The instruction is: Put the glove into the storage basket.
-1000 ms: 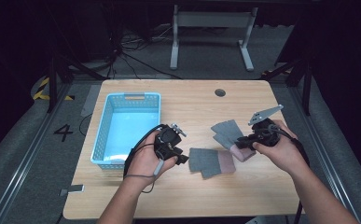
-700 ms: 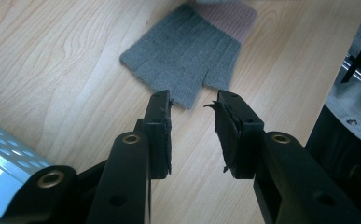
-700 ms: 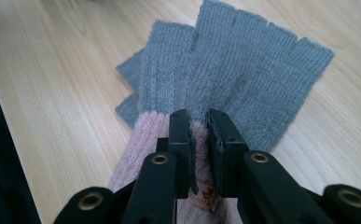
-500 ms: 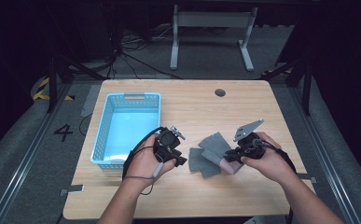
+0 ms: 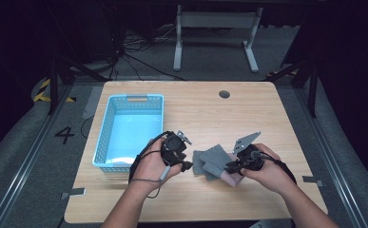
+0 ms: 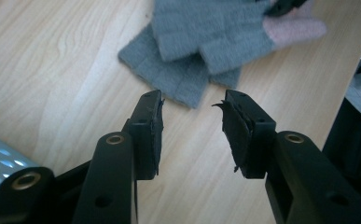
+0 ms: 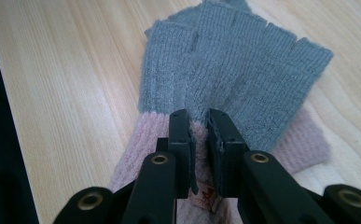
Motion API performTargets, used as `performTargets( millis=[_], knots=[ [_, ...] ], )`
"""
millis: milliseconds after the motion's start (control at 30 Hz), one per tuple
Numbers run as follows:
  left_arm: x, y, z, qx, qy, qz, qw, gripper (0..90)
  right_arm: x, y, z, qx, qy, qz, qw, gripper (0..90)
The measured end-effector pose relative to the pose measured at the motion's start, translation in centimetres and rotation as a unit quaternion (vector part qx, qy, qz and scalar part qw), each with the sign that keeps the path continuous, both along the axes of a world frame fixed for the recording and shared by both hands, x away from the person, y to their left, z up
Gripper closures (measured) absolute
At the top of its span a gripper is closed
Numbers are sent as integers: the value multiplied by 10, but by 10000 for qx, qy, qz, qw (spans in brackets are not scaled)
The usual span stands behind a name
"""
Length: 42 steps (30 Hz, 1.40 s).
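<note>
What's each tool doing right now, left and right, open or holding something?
Left tool: open, jaws just opening, nothing between them, short of the lower grey glove.
Right tool: shut on the top glove, pinching its pink cuff.

A light blue basket sits left of centre on the wooden table, a round grommet hole lies toward the upper right, and a white metal stand (on grey floor) fills the top centre.
</note>
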<state>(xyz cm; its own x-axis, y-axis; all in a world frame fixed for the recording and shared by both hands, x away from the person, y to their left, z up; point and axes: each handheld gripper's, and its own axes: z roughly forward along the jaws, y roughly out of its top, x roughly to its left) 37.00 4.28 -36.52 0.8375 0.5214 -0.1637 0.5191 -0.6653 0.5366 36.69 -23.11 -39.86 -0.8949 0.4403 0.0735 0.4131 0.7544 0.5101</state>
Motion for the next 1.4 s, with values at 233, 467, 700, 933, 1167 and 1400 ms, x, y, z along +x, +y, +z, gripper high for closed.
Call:
performTargets(
  millis=[233, 467, 700, 933, 1167, 1400],
  knots=[
    [3, -2, -2, 78, 168, 9, 9998, 651, -5, 3, -11, -10, 20, -17, 10000, 778],
    [4, -5, -3, 138, 300, -129, 9994, 711, -9, 3, -11, 0, 24, -161, 9999, 666],
    [5, -9, -5, 221, 233, -273, 9991, 651, -13, -18, 7, 222, -141, -527, 9983, 647],
    [7, -14, -7, 233, 314, -390, 9985, 698, -16, -37, 12, 123, -178, -764, 9968, 660],
    [9, -17, -7, 149, 371, -534, 9978, 727, -20, -45, 13, 13, -125, -864, 9962, 656],
    [13, -19, -11, 74, 357, -397, 9985, 702, -23, -50, 9, -91, -77, -922, 9957, 654]
  ],
)
